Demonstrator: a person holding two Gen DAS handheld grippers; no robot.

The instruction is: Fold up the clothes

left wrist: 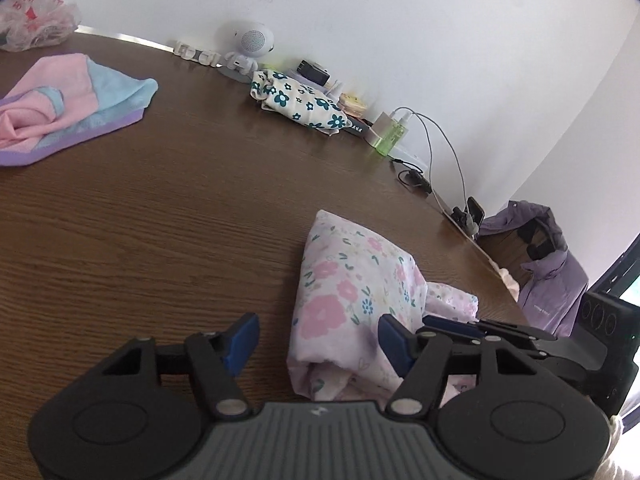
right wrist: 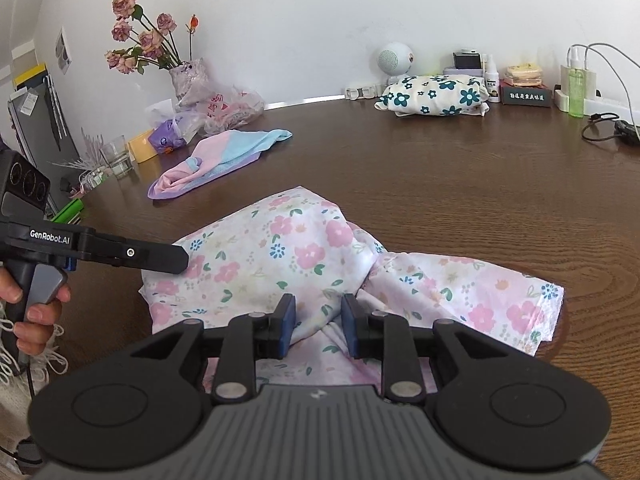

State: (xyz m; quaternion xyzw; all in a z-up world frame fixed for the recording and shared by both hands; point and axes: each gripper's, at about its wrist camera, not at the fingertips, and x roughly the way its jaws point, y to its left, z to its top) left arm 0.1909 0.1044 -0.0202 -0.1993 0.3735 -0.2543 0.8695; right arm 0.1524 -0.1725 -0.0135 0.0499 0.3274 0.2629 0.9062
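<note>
Both the left tool (left wrist: 318, 342) and right tool (right wrist: 318, 326) are held open over the floral cloth (right wrist: 280, 256), gripping nothing. The loose flap (right wrist: 480, 296) is likely left trailing if only the bundled part is pinched, so the fold could be skewed.

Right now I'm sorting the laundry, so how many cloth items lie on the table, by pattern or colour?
Pink floral garment, under both open grippers: 1
Teal floral folded bundle: 1
Pink, blue and purple cloth: 1
Total: 3
</note>
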